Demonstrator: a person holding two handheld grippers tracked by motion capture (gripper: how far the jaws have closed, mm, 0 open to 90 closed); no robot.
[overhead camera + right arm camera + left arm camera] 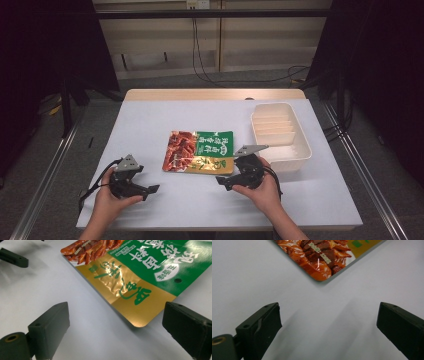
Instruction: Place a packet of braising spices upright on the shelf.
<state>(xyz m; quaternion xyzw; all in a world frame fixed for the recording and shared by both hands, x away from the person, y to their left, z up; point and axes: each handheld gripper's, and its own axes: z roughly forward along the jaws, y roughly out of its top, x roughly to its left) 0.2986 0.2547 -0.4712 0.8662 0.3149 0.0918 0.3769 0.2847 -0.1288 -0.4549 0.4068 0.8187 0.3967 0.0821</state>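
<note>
A flat snack pouch [199, 151], green and gold with a picture of red meat, lies in the middle of the white table [150, 120]. My left gripper [150, 190] rests near the front left, open and holding nothing, its jaws pointing right toward the pouch. In the left gripper view the pouch's meat-printed corner [319, 257] lies ahead of the wide jaws. My right gripper [222, 181] sits just in front of the pouch's gold corner, open and holding nothing. In the right gripper view the gold corner [135, 307] reaches between the wide jaws without touching them.
A white plastic tray [296, 159] with ribbed dividers stands at the right, just beyond my right hand. The table's front edge runs close behind both hands. Dark curtains and floor cables surround the table. A jaw of the left gripper [13, 258] appears far off in the right gripper view.
</note>
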